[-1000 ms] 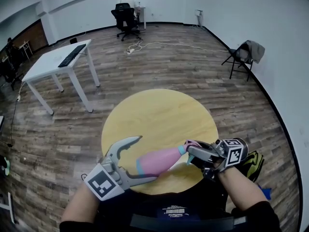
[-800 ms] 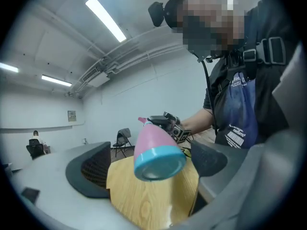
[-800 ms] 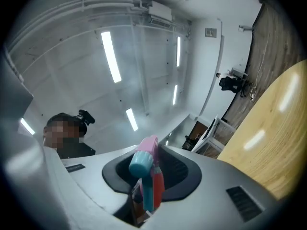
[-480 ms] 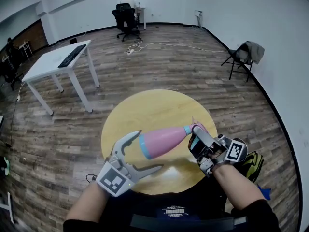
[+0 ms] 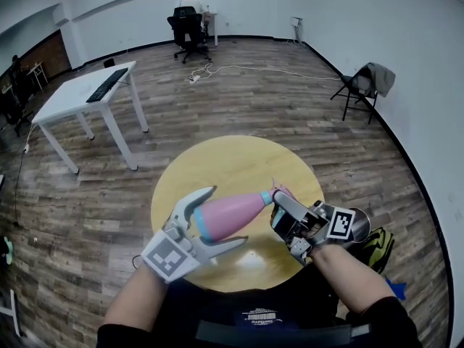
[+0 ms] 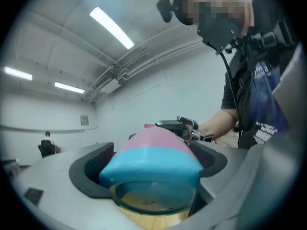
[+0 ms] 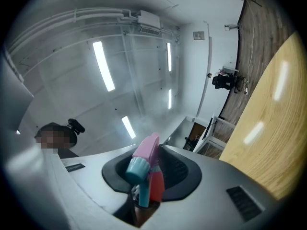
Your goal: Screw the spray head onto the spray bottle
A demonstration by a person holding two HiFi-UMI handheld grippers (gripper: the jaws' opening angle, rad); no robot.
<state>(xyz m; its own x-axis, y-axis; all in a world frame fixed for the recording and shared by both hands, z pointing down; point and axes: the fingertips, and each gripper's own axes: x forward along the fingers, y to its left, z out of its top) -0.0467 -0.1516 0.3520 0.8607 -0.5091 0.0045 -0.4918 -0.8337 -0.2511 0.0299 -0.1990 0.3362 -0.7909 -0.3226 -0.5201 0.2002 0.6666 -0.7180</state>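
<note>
A pink spray bottle with a blue base lies almost level above the round yellow table, neck to the right. My left gripper is shut on its base end; in the left gripper view the blue base fills the gap between the jaws. My right gripper is shut on the pink spray head at the bottle's neck. In the right gripper view the spray head, with a teal collar and a red trigger, sits between the pads. Whether the head is threaded on is hidden.
A white desk stands at the left. A person sits in an office chair at the far wall. A folding chair with a jacket is at the right wall. A yellow-black bag lies beside the table.
Both grippers have carried the bottle up and away from the table's near edge. The right gripper rose and shifted left, lifting the neck end; the left gripper moved a little right.
</note>
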